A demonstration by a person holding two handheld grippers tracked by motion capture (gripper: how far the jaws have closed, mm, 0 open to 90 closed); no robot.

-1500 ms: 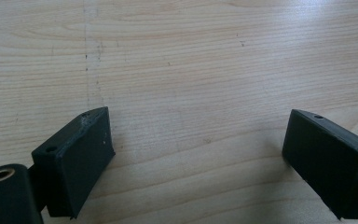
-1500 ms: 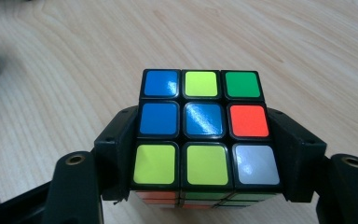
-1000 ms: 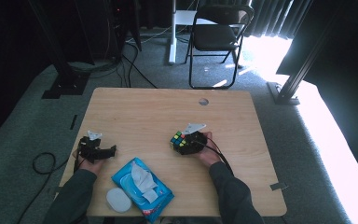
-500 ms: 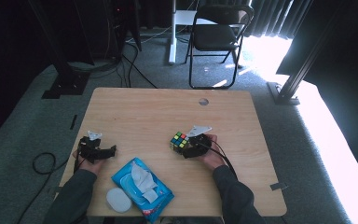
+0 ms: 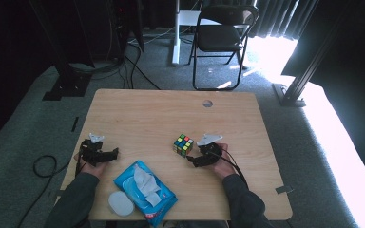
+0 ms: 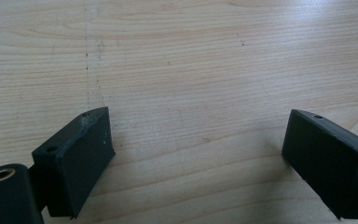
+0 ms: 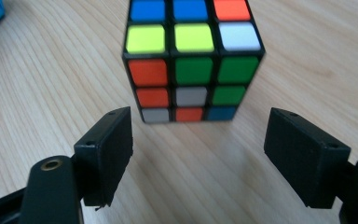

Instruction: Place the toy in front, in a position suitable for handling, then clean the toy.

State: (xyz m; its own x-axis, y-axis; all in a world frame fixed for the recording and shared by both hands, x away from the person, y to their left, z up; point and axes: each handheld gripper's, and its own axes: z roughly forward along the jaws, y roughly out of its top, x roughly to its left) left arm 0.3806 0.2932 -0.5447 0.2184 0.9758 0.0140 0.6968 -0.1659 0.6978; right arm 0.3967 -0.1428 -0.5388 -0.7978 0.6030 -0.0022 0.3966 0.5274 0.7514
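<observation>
The right tongs [image 7: 198, 154] have just been opening, jaws wide, nothing between them; the puzzle cube [image 7: 193, 58] stands free just ahead on the bench [image 5: 138, 114]. The left tongs [image 6: 198, 158] gape over bare wood. The cube looks light, rigid and slick-faced, and its layers may twist, so squeezing two opposite flat faces squarely at mid-height looks safest.

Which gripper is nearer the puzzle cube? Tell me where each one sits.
Right. The right gripper sits just beside the puzzle cube, jaws open and clear of it. The left gripper rests far across the table, near its left edge.
</observation>
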